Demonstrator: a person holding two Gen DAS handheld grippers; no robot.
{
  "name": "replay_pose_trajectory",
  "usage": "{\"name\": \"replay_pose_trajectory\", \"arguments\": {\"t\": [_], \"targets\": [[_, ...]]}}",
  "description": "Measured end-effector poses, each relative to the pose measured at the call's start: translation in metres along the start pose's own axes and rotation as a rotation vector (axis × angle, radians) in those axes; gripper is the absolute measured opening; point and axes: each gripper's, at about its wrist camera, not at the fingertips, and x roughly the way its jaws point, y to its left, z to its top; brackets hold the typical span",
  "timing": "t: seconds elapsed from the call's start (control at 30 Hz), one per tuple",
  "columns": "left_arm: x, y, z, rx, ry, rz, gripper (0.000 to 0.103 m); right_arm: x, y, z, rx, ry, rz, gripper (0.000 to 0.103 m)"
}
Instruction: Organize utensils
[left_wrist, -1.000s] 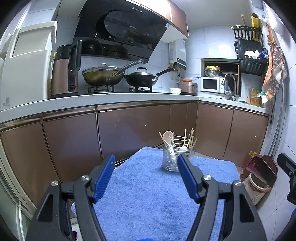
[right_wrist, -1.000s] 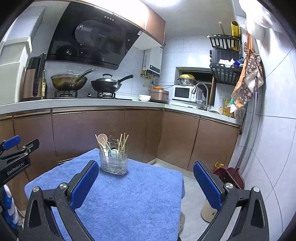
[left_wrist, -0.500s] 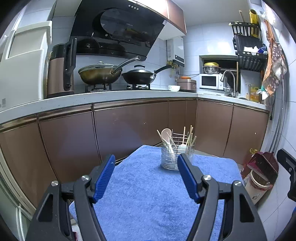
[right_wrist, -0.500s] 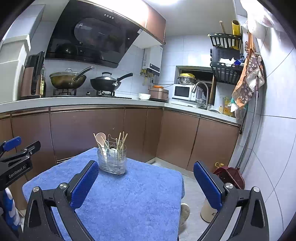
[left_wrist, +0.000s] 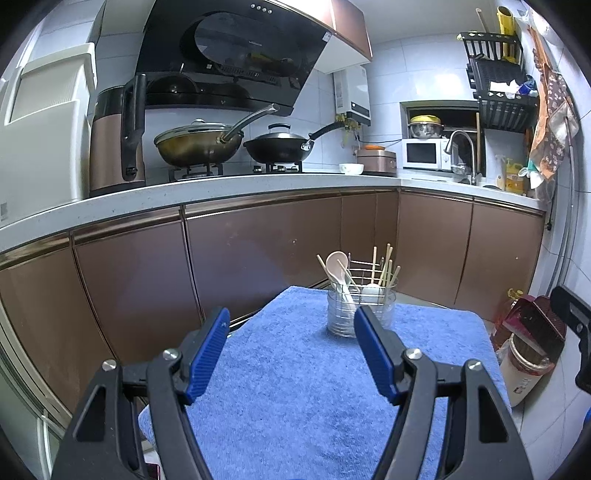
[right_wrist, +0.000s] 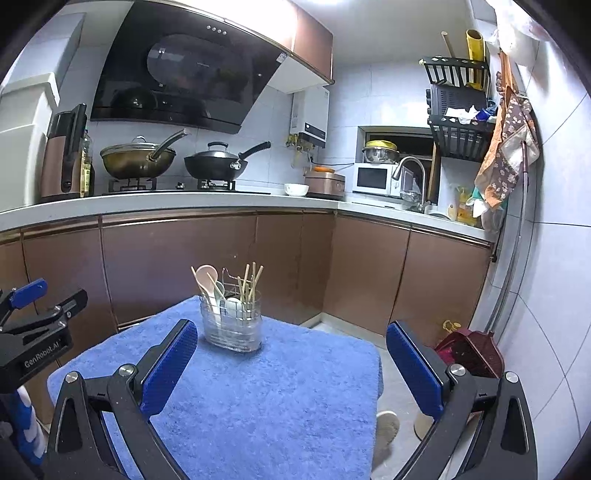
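A clear, ribbed cylindrical holder (left_wrist: 361, 311) stands upright near the far edge of a fluffy blue towel (left_wrist: 295, 387) covering a small table. Inside it a pale, smooth spoon (left_wrist: 337, 264) leans bowl-up toward the left, and thin wooden chopsticks (left_wrist: 386, 263) stand nearly vertical, tips fanning slightly right. A thin wire frame (right_wrist: 232, 283) rises at its back. The left gripper (left_wrist: 291, 352) is spread wide and holds nothing, its 2 ridged blue pads above the towel. The right gripper (right_wrist: 291, 363) is likewise spread and bare, well short of the holder.
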Motion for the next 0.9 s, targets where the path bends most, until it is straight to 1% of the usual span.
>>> {"name": "replay_pose_trajectory", "arguments": {"t": [0.17, 0.33, 0.57, 0.9], "targets": [[0.005, 0.002, 0.006, -0.007, -0.005, 0.015, 0.068, 0.012, 0.003, 0.004, -0.004, -0.005, 0.023, 0.103], [0.011, 0.005, 0.011, -0.01, -0.009, 0.029, 0.068, 0.026, 0.004, 0.005, 0.001, 0.009, 0.046, 0.103], [0.023, 0.008, 0.017, -0.017, -0.004, 0.038, 0.068, 0.04, -0.001, 0.005, 0.016, 0.019, 0.04, 0.103], [0.037, 0.002, 0.019, -0.016, 0.013, 0.023, 0.068, 0.051, -0.01, 0.001, 0.027, 0.038, 0.02, 0.103]]}}
